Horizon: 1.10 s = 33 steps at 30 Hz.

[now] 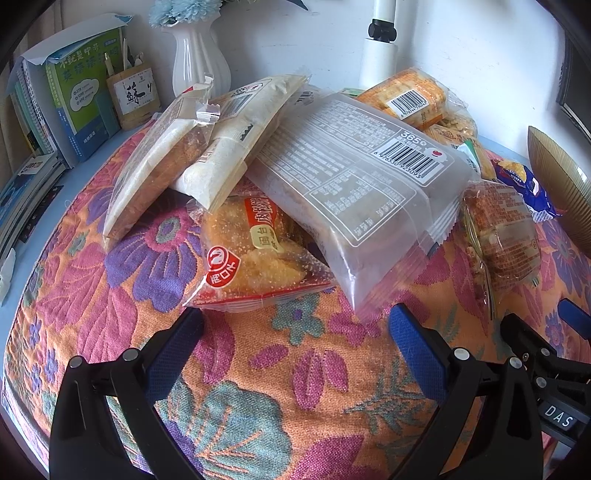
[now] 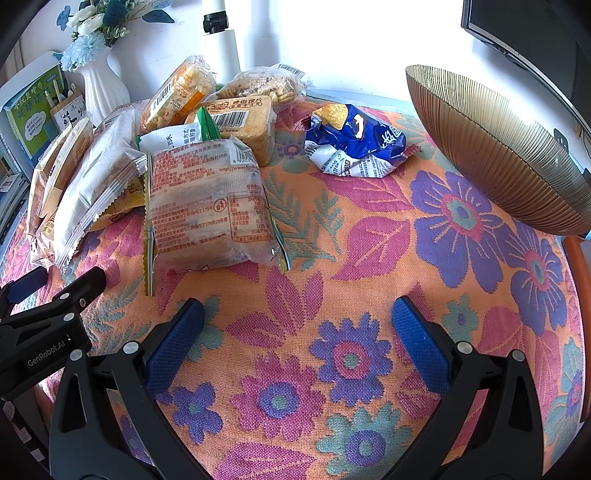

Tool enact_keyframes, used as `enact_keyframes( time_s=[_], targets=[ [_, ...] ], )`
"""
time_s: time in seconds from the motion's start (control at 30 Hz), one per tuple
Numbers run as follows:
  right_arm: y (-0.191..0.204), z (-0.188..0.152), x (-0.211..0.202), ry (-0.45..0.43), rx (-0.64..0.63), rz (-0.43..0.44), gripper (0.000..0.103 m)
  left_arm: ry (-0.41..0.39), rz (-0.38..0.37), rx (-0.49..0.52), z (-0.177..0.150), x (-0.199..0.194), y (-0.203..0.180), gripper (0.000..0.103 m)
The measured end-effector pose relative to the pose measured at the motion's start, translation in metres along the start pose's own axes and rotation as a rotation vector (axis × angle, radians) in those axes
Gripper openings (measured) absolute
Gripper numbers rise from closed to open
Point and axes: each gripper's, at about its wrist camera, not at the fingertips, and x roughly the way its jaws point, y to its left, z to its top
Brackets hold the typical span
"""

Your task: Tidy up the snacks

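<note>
A pile of snack packets lies on a floral cloth. In the left wrist view a frosted clear packet [image 1: 354, 184] rests on a red-edged pastry packet [image 1: 255, 254], with pale packets [image 1: 221, 147] behind. My left gripper [image 1: 295, 343] is open and empty just in front of them. In the right wrist view a clear packet with red print [image 2: 210, 210] lies ahead on the left, and a crumpled blue packet [image 2: 354, 144] lies farther back. My right gripper [image 2: 295, 339] is open and empty over the cloth. A ribbed gold bowl [image 2: 495, 147] stands at the right.
A white vase [image 1: 199, 62] with blue flowers, a pen holder [image 1: 135, 96] and books [image 1: 74, 96] stand at the back left. A white lamp post [image 1: 380, 44] stands behind the pile. A monitor edge [image 2: 524, 22] is at the back right.
</note>
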Motion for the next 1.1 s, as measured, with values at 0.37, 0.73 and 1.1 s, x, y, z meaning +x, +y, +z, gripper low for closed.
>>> enact_keyframes(
  time_s=[0.37, 0.73, 1.1],
  targets=[
    [0.0014, -0.0008, -0.0009, 0.0, 0.001, 0.001, 0.1, 0.001, 0.001, 0.0, 0.0001, -0.0001, -0.0006, 0.098],
    [0.0013, -0.0008, -0.0008, 0.0, 0.001, 0.002, 0.1, 0.001, 0.001, 0.0, 0.0003, 0.0001, -0.0006, 0.098],
    [0.0027, -0.0019, -0.002, 0.0, 0.001, 0.002, 0.1, 0.001, 0.001, 0.0, 0.0003, 0.0, -0.0012, 0.098]
  ],
)
